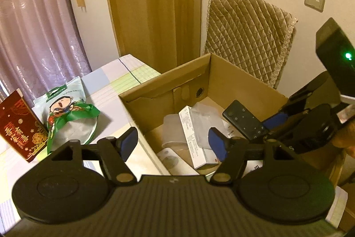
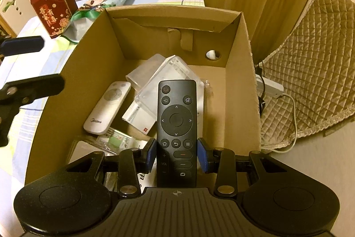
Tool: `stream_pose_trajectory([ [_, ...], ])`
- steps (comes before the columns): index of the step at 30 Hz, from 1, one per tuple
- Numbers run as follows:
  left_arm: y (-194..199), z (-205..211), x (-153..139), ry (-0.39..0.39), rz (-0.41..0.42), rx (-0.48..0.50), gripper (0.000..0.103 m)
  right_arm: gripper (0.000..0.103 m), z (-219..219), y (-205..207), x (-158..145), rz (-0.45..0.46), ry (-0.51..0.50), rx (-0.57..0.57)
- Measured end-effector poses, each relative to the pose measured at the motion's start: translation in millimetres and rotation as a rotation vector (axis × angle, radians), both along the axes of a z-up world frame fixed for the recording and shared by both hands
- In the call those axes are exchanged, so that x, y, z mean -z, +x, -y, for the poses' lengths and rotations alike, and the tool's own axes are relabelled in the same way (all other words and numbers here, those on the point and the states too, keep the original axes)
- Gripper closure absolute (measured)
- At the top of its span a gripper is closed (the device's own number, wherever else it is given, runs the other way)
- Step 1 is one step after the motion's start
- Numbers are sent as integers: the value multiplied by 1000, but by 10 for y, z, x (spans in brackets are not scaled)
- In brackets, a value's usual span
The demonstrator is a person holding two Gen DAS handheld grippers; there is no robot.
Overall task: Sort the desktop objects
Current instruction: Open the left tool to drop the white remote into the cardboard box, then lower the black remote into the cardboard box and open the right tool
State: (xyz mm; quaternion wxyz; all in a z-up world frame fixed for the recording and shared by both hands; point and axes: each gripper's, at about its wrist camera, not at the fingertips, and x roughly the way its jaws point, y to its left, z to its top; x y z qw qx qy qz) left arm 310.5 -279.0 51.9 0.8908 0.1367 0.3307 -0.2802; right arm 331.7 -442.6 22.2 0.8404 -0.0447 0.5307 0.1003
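Observation:
My right gripper is shut on a black remote, gripping its lower half and holding it over the open cardboard box. In the left wrist view the same black remote juts from the right gripper above the box. My left gripper is open with nothing between its fingers, over the box's near left edge. In the box lie a white remote, a white carton and a clear plastic case.
On the tablecloth left of the box stand a red gift box and a cartoon-printed bag. A quilted chair is behind the box, with a white power strip and cable on it.

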Motion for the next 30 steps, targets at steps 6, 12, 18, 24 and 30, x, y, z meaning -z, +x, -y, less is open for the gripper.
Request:
stream_pose_trajectory([
  [6, -99, -94, 3, 0, -5, -11, 20, 62, -19, -14, -2, 13, -13, 15],
  [12, -188, -193, 14, -4, -21, -28, 15, 24, -80, -126, -92, 66, -21, 16],
  [18, -286, -305, -6, -10, -23, -38, 13, 24, -97, -265, -213, 88, -25, 26],
  [24, -383, -419, -36, -20, -21, -50, 6, 12, -142, -538, -395, 127, 3, 78],
  [30, -536, -537, -52, -37, -18, -72, 1, 3, -232, -942, -605, 187, 27, 153],
])
